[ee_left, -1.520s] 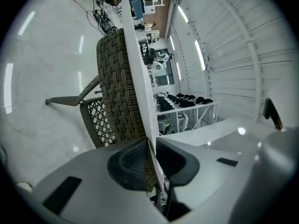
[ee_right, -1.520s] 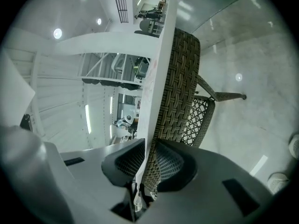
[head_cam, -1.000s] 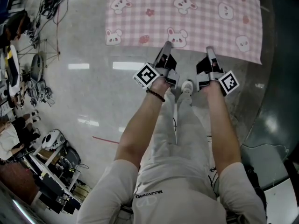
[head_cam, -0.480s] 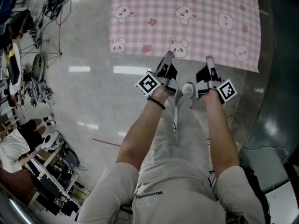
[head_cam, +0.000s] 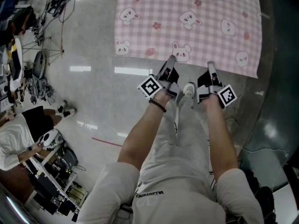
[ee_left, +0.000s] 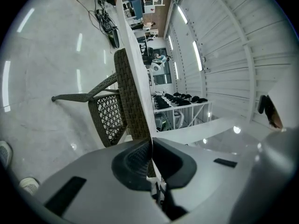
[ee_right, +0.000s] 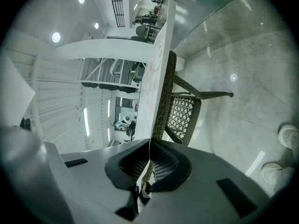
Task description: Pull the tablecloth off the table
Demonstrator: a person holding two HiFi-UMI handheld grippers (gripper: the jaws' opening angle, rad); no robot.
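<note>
Over the pale floor (head_cam: pixel 93 92), the pink checked cloth (head_cam: pixel 187 13) lies spread out flat and runs past the top of the head view, with its near edge well out over bare floor. In that view it covers the wicker table (ee_left: pixel 128 97) completely. The gripper views show the cloth edge-on as a thin white sheet that runs from the jaws along the table's top, so I judge that part of it rests there and the near part hangs taut in the air. The left gripper (head_cam: pixel 170 62) and right gripper (head_cam: pixel 210 66) hold the near edge side by side, a little apart. Each has its jaws closed on the hem, with the sheet pinched between the pads. The pull looks under way rather than done: the far part has yet to slide clear of the table.
</note>
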